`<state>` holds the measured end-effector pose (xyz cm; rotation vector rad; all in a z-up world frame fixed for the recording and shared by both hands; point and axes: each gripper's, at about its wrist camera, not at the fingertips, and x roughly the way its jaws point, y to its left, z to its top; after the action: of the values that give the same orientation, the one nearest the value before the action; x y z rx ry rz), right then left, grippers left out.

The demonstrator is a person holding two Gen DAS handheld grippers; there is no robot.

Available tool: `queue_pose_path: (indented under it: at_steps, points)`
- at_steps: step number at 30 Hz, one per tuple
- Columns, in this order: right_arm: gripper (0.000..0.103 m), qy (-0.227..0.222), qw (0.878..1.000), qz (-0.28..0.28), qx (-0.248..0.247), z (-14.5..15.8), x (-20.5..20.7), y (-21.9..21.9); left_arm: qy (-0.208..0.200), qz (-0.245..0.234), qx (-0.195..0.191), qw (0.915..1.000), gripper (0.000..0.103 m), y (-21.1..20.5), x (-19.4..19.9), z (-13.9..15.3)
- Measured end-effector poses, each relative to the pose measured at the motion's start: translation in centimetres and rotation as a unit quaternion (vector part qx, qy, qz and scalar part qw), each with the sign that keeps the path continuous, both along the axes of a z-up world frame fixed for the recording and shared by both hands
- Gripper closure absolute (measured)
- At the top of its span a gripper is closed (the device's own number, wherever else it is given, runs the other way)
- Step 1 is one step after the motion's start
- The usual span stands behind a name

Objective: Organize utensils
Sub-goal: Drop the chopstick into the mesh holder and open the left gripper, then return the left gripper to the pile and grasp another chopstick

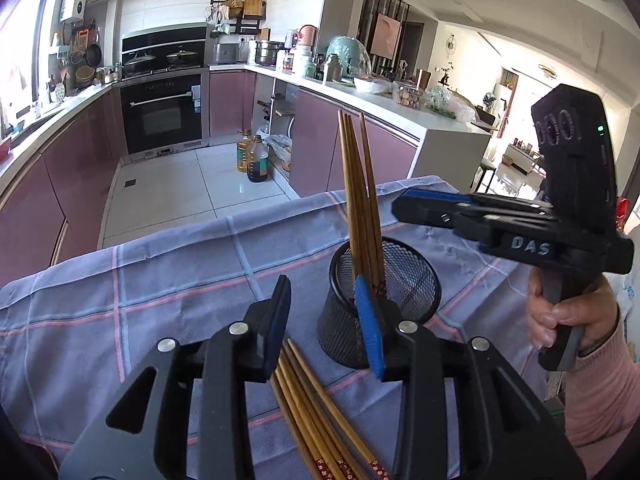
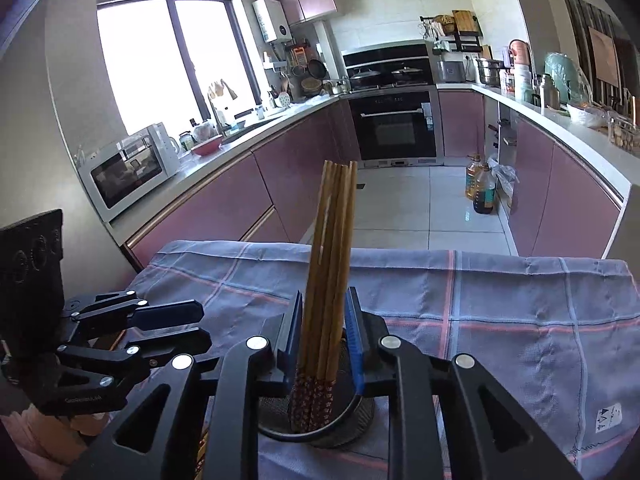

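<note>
A bundle of wooden chopsticks (image 2: 330, 264) stands nearly upright in a black mesh cup (image 1: 384, 300) on the desk's checked blue cloth (image 2: 500, 320). The right hand-held gripper (image 2: 325, 334) brackets the bundle, pads apart, contact unclear. More loose chopsticks (image 1: 316, 412) lie flat just beside the cup, under the left hand-held gripper (image 1: 326, 324), whose fingers are spread wide and empty.
</note>
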<state>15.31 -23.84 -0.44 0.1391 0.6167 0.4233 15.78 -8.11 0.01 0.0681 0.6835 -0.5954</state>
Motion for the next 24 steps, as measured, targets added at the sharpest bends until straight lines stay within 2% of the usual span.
queue_pose_path:
  at_steps: [4, 7, 12, 17, 20, 24]
  points:
    - [0.076, -0.033, 0.999, 0.043, 0.002, 1.1, -4.2, 0.8, 0.003, 0.007, 0.025, 0.9997, 0.069, 1.3, -1.3, -1.8]
    - [0.072, -0.028, 0.996, 0.081, -0.002, 0.4, -6.5, 1.9, 0.019, 0.010, 0.042, 0.9989, 0.069, 2.2, -2.1, -3.8]
    - [0.072, 0.030, 0.993, 0.112, -0.019, -3.3, -7.7, 4.7, 0.058, 0.017, 0.062, 0.9963, 0.069, 3.4, -2.7, -7.2]
    - [0.072, 0.092, 0.989, 0.109, -0.032, -7.9, -6.7, 6.8, 0.081, 0.029, 0.070, 0.9938, 0.069, 4.2, -3.1, -9.6]
    - [0.072, 0.113, 0.988, 0.102, -0.025, -9.3, -6.3, 7.3, 0.087, 0.031, 0.071, 0.9932, 0.069, 4.6, -3.4, -10.4]
    - [0.072, 0.117, 0.988, 0.093, -0.035, -9.7, -5.8, 7.9, 0.090, 0.029, 0.073, 0.9929, 0.068, 4.5, -3.3, -10.9]
